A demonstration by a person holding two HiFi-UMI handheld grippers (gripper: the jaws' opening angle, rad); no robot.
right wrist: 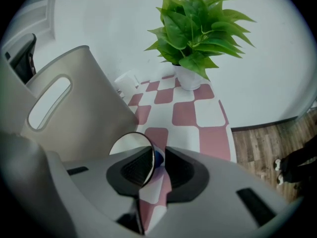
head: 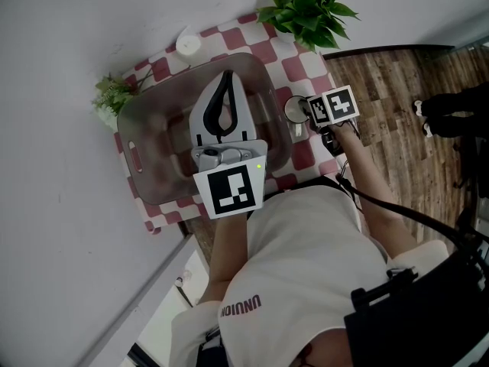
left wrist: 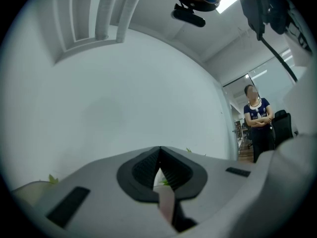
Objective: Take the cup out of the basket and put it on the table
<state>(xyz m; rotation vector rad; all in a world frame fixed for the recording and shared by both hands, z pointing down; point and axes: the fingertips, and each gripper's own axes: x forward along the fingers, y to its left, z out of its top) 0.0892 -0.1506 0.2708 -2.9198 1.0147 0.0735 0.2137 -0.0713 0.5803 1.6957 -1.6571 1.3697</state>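
The cup (head: 293, 109) is a small round one with a white inside, and it is outside the grey translucent basket (head: 134, 155), just past the basket's right wall and over the checkered cloth. My right gripper (head: 301, 116) is shut on the cup's rim. In the right gripper view the cup (right wrist: 130, 145) has its wall pinched between the jaws of the right gripper (right wrist: 156, 155), beside the basket (right wrist: 74, 113). My left gripper (head: 227, 75) hovers over the basket, shut and holding nothing. The left gripper (left wrist: 159, 151) faces the bare wall.
A potted green plant (head: 309, 10) (right wrist: 195, 29) stands at the cloth's far right corner. A small white pot (head: 188, 44) (right wrist: 128, 80) sits behind the basket, with a little plant (head: 113, 94) at its left. The table's right edge drops to wooden floor (head: 397, 90). A person (left wrist: 257, 120) stands at a distance.
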